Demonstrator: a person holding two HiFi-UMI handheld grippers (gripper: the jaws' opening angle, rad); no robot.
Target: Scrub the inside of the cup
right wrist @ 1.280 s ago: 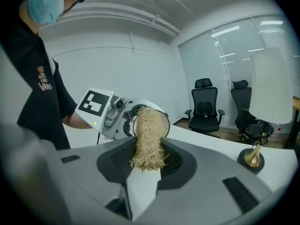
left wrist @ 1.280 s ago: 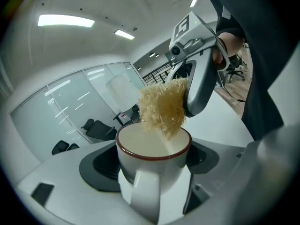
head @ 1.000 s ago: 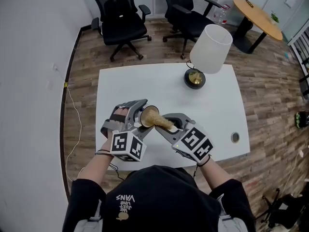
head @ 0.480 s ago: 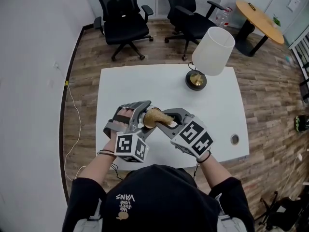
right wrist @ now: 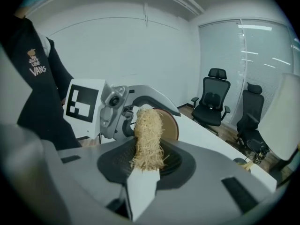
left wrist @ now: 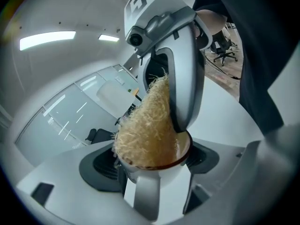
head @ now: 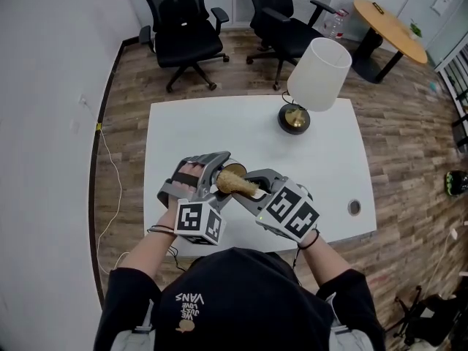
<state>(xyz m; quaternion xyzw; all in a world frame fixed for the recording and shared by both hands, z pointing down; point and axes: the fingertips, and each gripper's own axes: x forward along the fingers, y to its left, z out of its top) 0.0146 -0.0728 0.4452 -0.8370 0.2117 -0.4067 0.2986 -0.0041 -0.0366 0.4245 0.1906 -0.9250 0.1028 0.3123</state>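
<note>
My left gripper (head: 210, 175) is shut on a cup (head: 224, 171) that is white outside with a brown rim, tipped on its side above the white table (head: 241, 130). In the left gripper view the cup (left wrist: 161, 168) sits between the pads with its mouth facing away. My right gripper (head: 256, 189) is shut on a straw-coloured fibrous scrubber (head: 240, 183). The scrubber's (left wrist: 145, 125) far end is pushed into the cup's mouth. In the right gripper view the scrubber (right wrist: 147, 135) runs from my jaws to the cup (right wrist: 169, 124).
A lamp with a white shade (head: 319, 63) and a dark round base (head: 294, 120) stands at the table's far right. A cable grommet (head: 354, 208) is set near the right front corner. Black office chairs (head: 184, 29) and a round wooden table (head: 391, 26) stand beyond on the wood floor.
The right gripper has shifted a little left toward the cup, pushing the scrubber further in. The left gripper has kept its hold on the cup almost in place.
</note>
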